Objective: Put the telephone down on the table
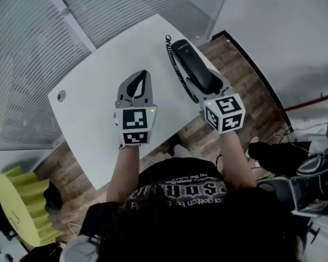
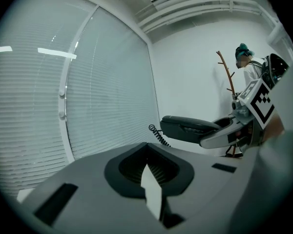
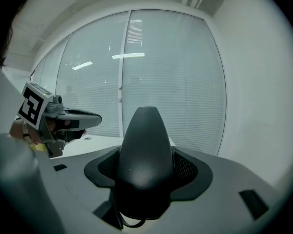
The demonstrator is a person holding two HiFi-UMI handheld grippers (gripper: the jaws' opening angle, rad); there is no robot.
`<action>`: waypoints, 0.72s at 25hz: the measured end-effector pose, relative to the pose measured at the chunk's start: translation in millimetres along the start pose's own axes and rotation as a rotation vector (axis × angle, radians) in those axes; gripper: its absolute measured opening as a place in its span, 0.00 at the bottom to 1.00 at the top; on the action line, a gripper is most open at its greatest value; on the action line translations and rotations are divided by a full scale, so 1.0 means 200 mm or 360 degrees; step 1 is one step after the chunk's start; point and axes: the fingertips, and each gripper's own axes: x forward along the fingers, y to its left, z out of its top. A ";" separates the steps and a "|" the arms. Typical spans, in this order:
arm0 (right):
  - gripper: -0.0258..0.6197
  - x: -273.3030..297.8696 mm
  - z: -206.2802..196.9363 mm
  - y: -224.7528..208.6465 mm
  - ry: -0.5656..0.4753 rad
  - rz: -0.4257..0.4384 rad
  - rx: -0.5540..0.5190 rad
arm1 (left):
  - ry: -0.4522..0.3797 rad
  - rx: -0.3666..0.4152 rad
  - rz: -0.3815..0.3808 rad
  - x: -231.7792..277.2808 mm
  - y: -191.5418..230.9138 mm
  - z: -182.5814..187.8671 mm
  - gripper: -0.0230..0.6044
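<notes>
A black telephone handset is clamped lengthwise in my right gripper, which is shut on it. It hangs above the right edge of the white table, and its coiled cord trails along its left side. In the right gripper view the handset fills the space between the jaws. My left gripper hovers over the middle of the table, shut with nothing in it. From the left gripper view, the handset shows level in the air at the right.
A round grommet sits near the table's left end. Slatted blinds line the far side. Wooden floor lies right of the table. A yellow ridged object stands lower left, with bags and gear lower right.
</notes>
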 end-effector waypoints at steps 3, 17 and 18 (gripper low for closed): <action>0.48 0.05 0.00 -0.10 0.0008 0.0001 0.0008 | 0.0003 0.0004 0.0003 0.11 -0.01 0.03 0.04; 0.48 0.30 -0.16 -0.44 0.0122 -0.0006 -0.0001 | 0.0078 -0.0004 0.0046 0.41 -0.01 0.02 0.04; 0.48 0.32 -0.18 -0.46 0.0130 -0.0009 -0.0003 | 0.0082 -0.0002 0.0044 0.43 -0.01 0.02 0.04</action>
